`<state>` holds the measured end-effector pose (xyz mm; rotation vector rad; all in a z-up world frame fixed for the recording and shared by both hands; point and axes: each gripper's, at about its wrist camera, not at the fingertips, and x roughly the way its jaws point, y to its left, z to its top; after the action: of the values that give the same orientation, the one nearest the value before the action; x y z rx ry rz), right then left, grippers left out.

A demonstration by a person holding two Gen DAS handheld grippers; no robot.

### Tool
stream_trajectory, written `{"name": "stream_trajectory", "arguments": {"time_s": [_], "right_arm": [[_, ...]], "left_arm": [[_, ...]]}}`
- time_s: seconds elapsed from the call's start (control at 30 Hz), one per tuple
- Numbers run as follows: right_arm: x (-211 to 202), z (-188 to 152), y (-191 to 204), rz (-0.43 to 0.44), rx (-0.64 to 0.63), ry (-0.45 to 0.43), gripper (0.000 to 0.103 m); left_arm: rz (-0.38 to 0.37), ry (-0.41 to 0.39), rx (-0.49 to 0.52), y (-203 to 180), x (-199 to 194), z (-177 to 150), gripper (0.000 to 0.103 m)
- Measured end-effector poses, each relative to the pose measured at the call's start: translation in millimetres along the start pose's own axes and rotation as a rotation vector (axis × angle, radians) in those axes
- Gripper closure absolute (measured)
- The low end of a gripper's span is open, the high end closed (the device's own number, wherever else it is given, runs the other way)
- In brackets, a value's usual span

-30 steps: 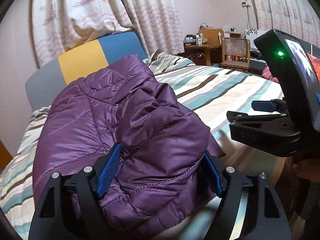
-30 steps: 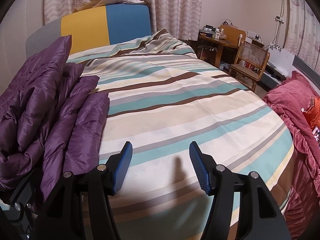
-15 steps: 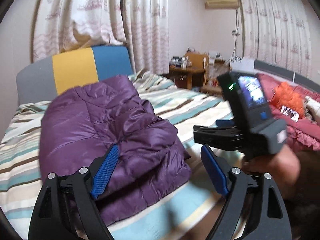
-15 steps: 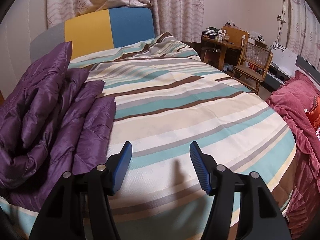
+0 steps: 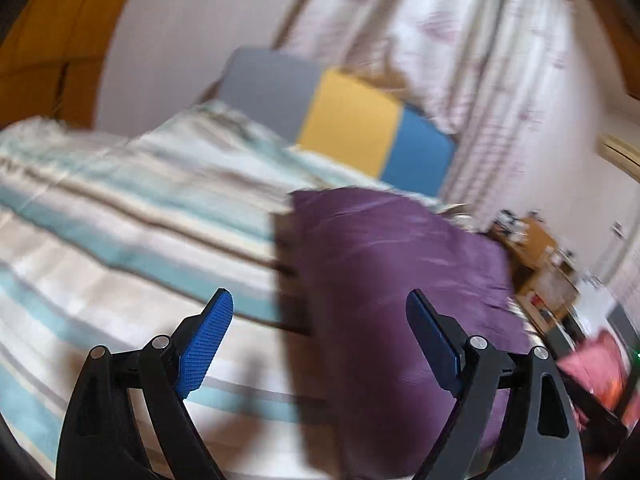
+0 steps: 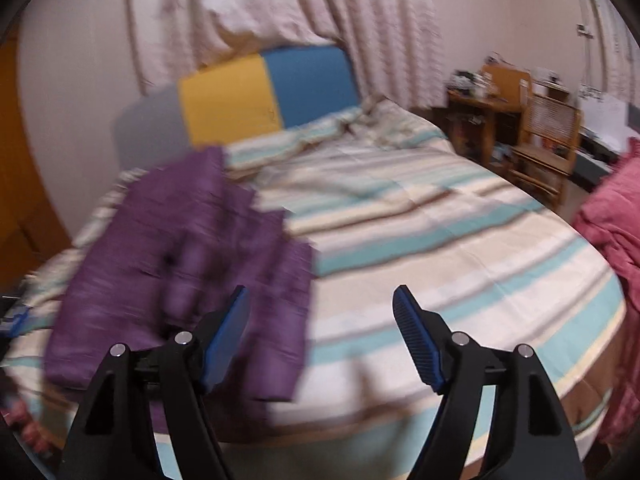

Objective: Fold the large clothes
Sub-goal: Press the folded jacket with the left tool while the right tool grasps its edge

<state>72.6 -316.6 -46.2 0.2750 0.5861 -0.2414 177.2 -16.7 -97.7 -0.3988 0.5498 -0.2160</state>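
1. Left tongs (image 5: 320, 336): the jaws are spread wide and opening; the blue pads (image 5: 206, 344) press on nothing. The edge of the purple jacket (image 5: 400, 280) lies beyond and below the gap, apart from both pads.
2. Right tongs (image 6: 320, 336): the jaws are spread and opening, released, with nothing gripped. The striped bedcover (image 6: 440, 248) shows through the gap.
3. Purple jacket: it lies as a folded bundle on the bed (image 6: 592, 360), resting on the striped bedcover. In the right wrist view it sits left of the tongs, its near edge just behind the left pad (image 6: 224, 336). In the left wrist view it fills the centre-right. Both views are motion-blurred, so the fold lines cannot be read.
4. Red blanket (image 6: 612, 232): it lies off the right edge of the bed.
5. Headboard (image 6: 264, 92): grey, yellow and blue panels stand at the far end of the bed.
6. Table (image 6: 480, 108) and wooden chair (image 6: 548, 140): they stand to the right of the headboard.
7. Curtains (image 6: 280, 4): patterned curtains hang behind the headboard.
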Motion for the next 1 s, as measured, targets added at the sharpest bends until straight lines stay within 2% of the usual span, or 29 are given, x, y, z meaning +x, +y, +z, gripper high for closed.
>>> {"name": "stream_trajectory", "arguments": {"time_s": [0.07,0.13,0.2,0.27,0.3,0.33,0.4,0.57,0.67,0.73,0.8,0.9,0.93,1.0], "right_arm": [[-10,4,10,0.099,-0.002,-0.014,0.029],[-12,6,19,0.156,-0.014,-0.007,0.032],[-5,3,31,0.215,-0.041,0.038,0.047],[8,-1,38,0.252,-0.057,0.099,0.066],[18,-5,41,0.288,-0.061,0.149,0.085],[23,-9,43,0.304,-0.064,0.179,0.091],[30,-19,49,0.293,-0.109,0.244,0.096],[19,-43,52,0.208,-0.259,0.320,0.098],[29,-52,34,0.183,-0.204,0.354,0.098],[32,-52,24,0.218,-0.118,0.361,0.096],[27,-44,18,0.232,-0.076,0.353,0.094],[11,-23,15,0.211,-0.057,0.283,0.084],[5,-15,16,0.199,-0.053,0.257,0.078],[-4,4,21,0.188,-0.055,0.191,0.075]], "left_arm": [[0.014,0.065,-0.018,8,16,0,0.015],[-0.014,0.132,-0.004,3,30,-3,0.015],[-0.025,0.165,0.040,-7,37,-8,0.019],[-0.003,0.160,0.116,-21,40,-13,0.019],[0.002,0.164,0.146,-27,41,-14,0.022],[0.002,0.170,0.161,-30,45,-14,0.024],[-0.016,0.197,0.191,-36,49,-16,0.036],[0.012,0.186,0.354,-62,50,-28,0.045],[0.014,0.173,0.426,-75,53,-40,0.045],[0.036,0.153,0.469,-79,54,-44,0.045],[0.034,0.152,0.458,-75,54,-38,0.045],[0.002,0.186,0.356,-62,51,-22,0.042],[-0.004,0.204,0.311,-58,51,-15,0.039],[-0.012,0.220,0.247,-56,50,-6,0.025]]}}
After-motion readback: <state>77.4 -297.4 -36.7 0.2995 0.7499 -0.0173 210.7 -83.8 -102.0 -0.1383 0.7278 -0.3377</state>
